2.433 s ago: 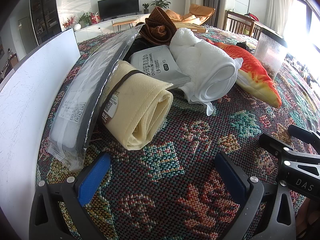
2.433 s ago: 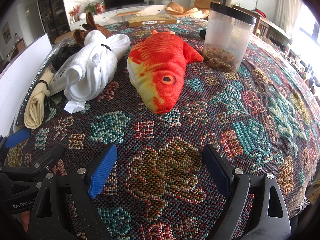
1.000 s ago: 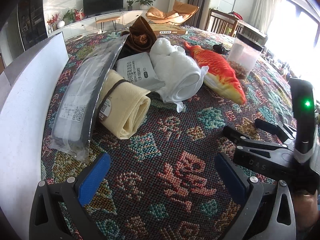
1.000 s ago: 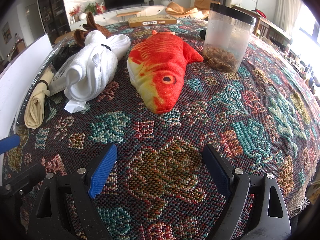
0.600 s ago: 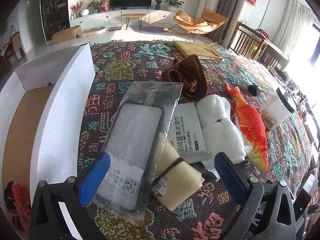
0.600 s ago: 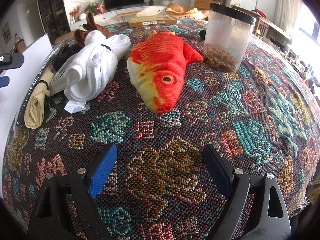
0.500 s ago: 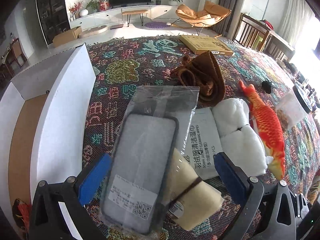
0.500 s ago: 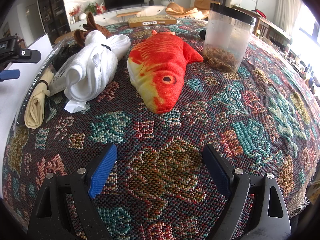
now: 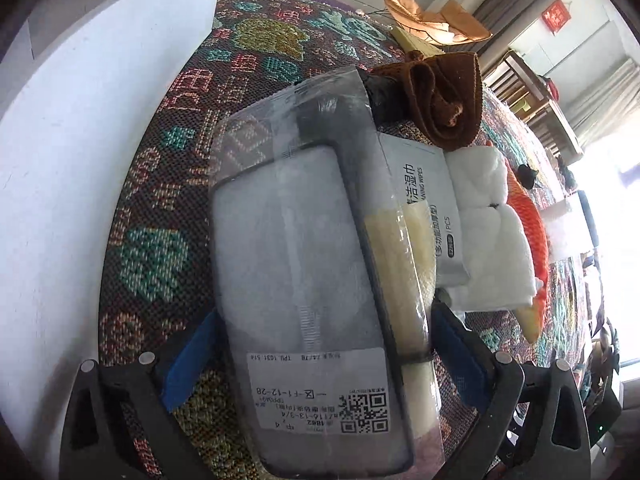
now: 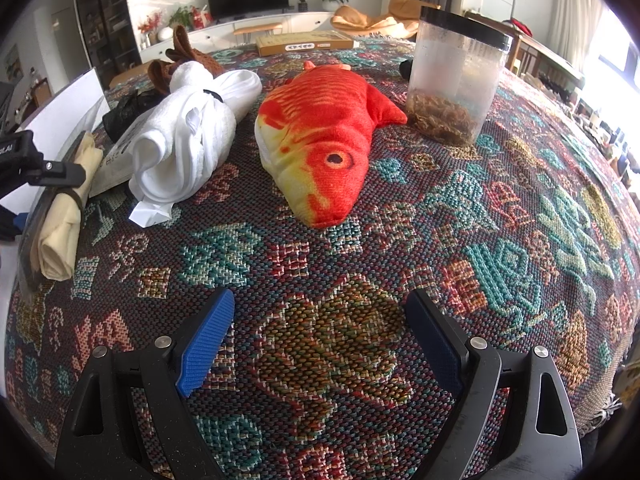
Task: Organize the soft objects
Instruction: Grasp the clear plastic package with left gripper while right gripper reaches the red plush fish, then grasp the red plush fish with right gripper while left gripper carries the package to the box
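Observation:
My left gripper (image 9: 320, 344) is open, its blue pads on either side of a clear plastic bag with a phone case (image 9: 296, 280) that lies on a cream rolled cloth (image 9: 416, 264). Beside them lie a pack of wipes (image 9: 428, 200), a white rolled towel (image 9: 496, 240), a brown cloth (image 9: 444, 92) and an orange fish plush (image 9: 532, 232). My right gripper (image 10: 320, 332) is open and empty above the patterned cloth, well in front of the fish plush (image 10: 324, 136) and the white towel (image 10: 188, 148). The left gripper's body (image 10: 36, 168) shows at the left edge.
A white box wall (image 9: 80, 152) stands along the left of the pile. A clear jar with a black lid (image 10: 456, 84) stands behind the fish. A flat cardboard box (image 10: 304, 44) lies at the far edge. The patterned tablecloth (image 10: 520, 240) covers the table.
My left gripper has dropped from high above the pile down to the bagged phone case, which now sits between its open pads. The right gripper has not moved.

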`<state>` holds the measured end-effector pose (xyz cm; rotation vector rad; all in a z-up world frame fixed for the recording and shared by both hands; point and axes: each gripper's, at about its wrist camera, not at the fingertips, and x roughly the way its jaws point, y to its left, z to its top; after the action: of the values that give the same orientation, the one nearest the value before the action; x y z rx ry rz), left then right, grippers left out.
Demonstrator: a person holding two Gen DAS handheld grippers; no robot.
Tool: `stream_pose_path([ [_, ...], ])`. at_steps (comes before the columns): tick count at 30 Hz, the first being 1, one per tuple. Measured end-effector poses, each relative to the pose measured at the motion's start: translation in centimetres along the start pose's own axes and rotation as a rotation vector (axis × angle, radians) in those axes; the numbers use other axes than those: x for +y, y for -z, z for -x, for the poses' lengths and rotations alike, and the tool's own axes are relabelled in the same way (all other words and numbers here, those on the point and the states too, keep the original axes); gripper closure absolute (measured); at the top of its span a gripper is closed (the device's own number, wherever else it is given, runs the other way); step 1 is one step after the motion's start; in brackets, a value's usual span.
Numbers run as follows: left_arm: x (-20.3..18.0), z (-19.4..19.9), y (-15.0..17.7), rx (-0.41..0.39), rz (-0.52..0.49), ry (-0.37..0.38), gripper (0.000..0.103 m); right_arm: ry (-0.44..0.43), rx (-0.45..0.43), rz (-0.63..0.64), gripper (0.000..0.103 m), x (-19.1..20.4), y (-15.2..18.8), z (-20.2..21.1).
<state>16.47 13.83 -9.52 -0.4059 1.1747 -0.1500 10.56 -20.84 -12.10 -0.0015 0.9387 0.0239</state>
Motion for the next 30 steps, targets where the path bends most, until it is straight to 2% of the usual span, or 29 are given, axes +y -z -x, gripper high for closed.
stream_pose_path([
  [3, 1.2, 1.3, 1.1, -0.042, 0.081, 0.049, 0.020, -0.040, -0.001, -0.028, 0.013, -0.5, -0.2, 0.2],
  [4, 1.4, 1.5, 1.3, -0.052, 0.097, 0.073, 0.030, -0.076, -0.006, -0.056, 0.013, -1.0, -0.3, 0.4],
  [7, 1.0, 2.3, 1.7, -0.078, 0.104, 0.104, 0.032, -0.240, -0.062, -0.222, 0.014, -4.3, -0.4, 1.8],
  [9, 0.9, 2.7, 1.9, -0.076, 0.106, 0.159, 0.032, -0.266, -0.108, -0.314, 0.014, -6.5, -0.9, 2.8],
  [10, 0.8, 2.8, 2.0, -0.071, 0.109, 0.185, 0.032, -0.264, -0.111, -0.312, 0.014, -7.0, -1.7, 2.9],
  [12, 1.0, 3.2, 2.7, -0.078, 0.112, 0.203, 0.032, -0.227, -0.106, -0.227, 0.014, -6.9, -4.1, 2.9],
  [15, 1.2, 3.2, 3.2, -0.090, 0.108, 0.166, 0.032, -0.168, -0.120, -0.102, 0.014, -5.3, -8.2, 2.8],
  [18, 1.7, 3.1, 3.8, -0.113, 0.108, 0.115, 0.032, -0.091, -0.041, 0.051, 0.015, -2.1, -11.8, -0.4],
  [20, 1.9, 3.5, 4.3, -0.132, 0.135, 0.129, 0.032, -0.079, 0.040, 0.105, 0.017, -0.8, -12.8, -3.9],
  [21, 1.8, 3.9, 4.4, -0.141, 0.143, 0.141, 0.032, -0.105, 0.092, 0.110, 0.029, -0.7, -13.0, -5.4],
  [22, 1.6, 4.6, 4.7, -0.155, 0.139, 0.152, 0.032, -0.150, 0.147, 0.090, 0.077, -0.9, -12.9, -6.5],
  [23, 1.2, 5.3, 4.9, -0.171, 0.124, 0.158, 0.032, -0.163, 0.133, 0.056, 0.076, -1.3, -12.7, -6.0],
  [25, 0.2, 6.9, 5.0, -0.207, 0.082, 0.164, 0.032, -0.194, 0.114, 0.025, 0.085, -1.9, -12.4, -4.1],
  [30, -1.3, 10.2, 4.9, -0.261, 0.023, 0.168, 0.032, -0.270, -0.013, -0.010, 0.085, -2.7, -12.0, 3.9],
])
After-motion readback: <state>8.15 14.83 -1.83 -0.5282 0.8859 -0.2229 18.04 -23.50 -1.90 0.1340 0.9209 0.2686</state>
